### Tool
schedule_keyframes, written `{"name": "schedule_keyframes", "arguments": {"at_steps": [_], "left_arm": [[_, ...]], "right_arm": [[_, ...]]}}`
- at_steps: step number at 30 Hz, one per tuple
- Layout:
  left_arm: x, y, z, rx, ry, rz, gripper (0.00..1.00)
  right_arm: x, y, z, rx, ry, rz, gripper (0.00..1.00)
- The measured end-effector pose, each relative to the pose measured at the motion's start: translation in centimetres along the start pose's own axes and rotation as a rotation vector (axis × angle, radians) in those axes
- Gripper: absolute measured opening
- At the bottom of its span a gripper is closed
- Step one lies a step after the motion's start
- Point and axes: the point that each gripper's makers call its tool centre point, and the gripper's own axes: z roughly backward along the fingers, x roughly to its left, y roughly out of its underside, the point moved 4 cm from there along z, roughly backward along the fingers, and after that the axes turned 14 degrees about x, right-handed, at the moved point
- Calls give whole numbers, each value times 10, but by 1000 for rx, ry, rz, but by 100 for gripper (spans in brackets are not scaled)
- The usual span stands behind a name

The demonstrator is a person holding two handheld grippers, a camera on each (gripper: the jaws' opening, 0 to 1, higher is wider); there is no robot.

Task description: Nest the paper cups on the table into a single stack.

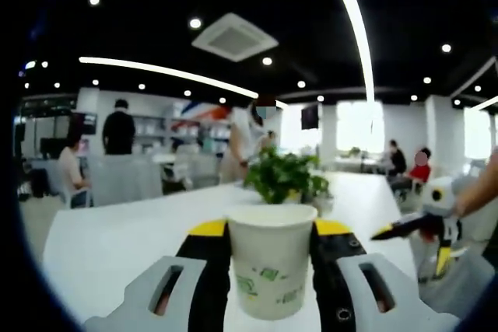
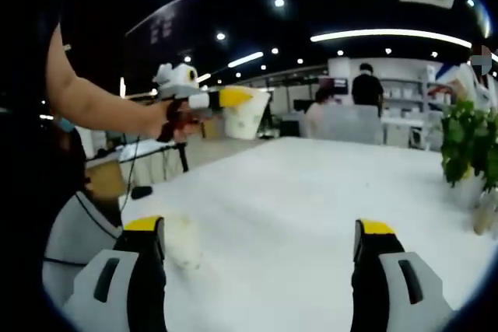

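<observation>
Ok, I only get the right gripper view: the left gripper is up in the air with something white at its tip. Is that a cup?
Observer: Yes. The left gripper has its fingers shut on a white paper cup with green print.
Operator: Which way up is it?
Observer: Upright, with the open rim on top. The green print sits low on its side.

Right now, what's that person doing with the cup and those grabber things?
A person holds a hand-held gripper in each hand. The left hand-held gripper is shut on a white paper cup and holds it up above the white table. The right hand-held gripper is open over the table with nothing between its jaws. A potted plant stands on the table. No stack shows yet.
</observation>
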Motion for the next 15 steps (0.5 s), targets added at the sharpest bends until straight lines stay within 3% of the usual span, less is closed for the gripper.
{"name": "schedule_keyframes", "arguments": {"at_steps": [5, 15], "left_arm": [[-10, 3, 7, -6, -3, -1, 37], [-35, -12, 22, -56, 21, -18, 37]], "right_arm": [[1, 0, 2, -1, 2, 1, 100], [2, 4, 1, 3, -1, -1, 100]]}}
